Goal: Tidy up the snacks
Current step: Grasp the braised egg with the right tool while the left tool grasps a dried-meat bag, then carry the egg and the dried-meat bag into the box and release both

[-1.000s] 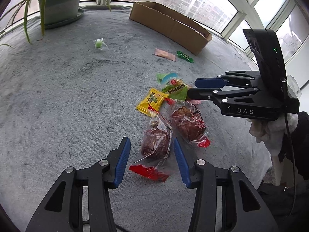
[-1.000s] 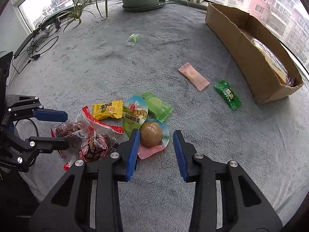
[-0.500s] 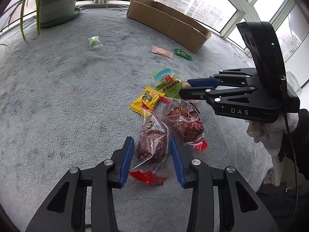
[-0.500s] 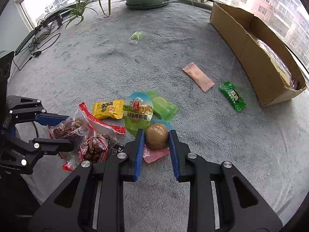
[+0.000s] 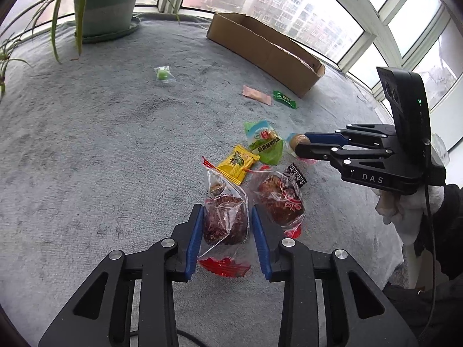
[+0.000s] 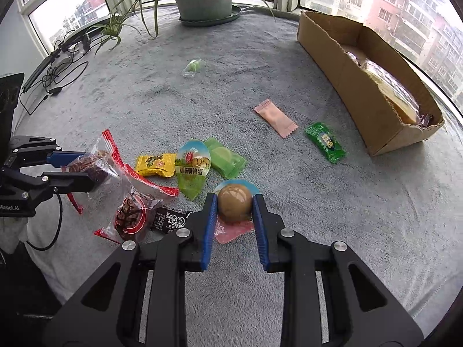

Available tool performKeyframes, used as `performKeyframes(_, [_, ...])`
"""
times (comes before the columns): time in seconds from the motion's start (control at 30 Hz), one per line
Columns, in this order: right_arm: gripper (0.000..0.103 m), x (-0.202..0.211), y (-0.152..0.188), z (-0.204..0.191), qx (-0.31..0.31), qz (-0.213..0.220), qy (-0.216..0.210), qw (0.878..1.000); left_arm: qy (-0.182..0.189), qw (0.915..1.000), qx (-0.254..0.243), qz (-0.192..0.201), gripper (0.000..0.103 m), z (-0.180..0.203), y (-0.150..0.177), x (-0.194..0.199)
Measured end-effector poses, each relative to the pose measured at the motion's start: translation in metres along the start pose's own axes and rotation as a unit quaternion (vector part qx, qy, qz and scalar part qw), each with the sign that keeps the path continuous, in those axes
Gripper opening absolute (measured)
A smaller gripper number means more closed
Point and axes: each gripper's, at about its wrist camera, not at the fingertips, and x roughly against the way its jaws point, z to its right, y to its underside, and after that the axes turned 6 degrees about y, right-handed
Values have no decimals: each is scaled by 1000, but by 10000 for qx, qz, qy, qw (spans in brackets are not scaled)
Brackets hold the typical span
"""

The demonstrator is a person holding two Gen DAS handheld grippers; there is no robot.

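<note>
My left gripper [image 5: 227, 211] has a clear bag of dark red snack [image 5: 225, 225] between its blue pads, which are closing and touching the bag's sides. The right wrist view shows the same gripper [image 6: 86, 167] at the far left, holding that bag [image 6: 89, 167]. My right gripper [image 6: 235, 199] is shut on a brown egg in a blue and pink pouch [image 6: 234, 202]. From the left wrist view, the right gripper [image 5: 301, 144] reaches in from the right with the egg [image 5: 298, 141] at its tips. A cardboard box [image 6: 347, 66] lies at the back right.
A second red snack bag [image 5: 280, 199], a yellow pack [image 5: 237, 162], a green egg pouch [image 5: 264, 141] and a small black pack [image 5: 295, 173] lie on the grey blanket. Farther off are a pink sachet [image 5: 257, 95], a green pack [image 5: 285, 99], a green candy [image 5: 163, 73] and a potted plant [image 5: 107, 8].
The left jaws narrowed from wide apart onto the dark red snack bag. The right jaws closed from open around the egg pouch to gripping it.
</note>
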Motion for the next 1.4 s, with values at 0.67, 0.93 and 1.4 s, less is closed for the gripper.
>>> performKeyframes(0.67, [26, 59, -48, 89, -613, 882, 741, 9914, -102, 9973, -155, 715, 32, -5, -83, 21])
performKeyframes(0.93, [26, 84, -89, 126, -605, 1264, 1163, 9833, -212, 9939, -329, 1030, 32, -2, -132, 24])
performKeyframes(1.4, [26, 61, -144, 176, -762, 1293, 1330, 9797, -309, 9898, -552, 1275, 32, 14, -209, -6])
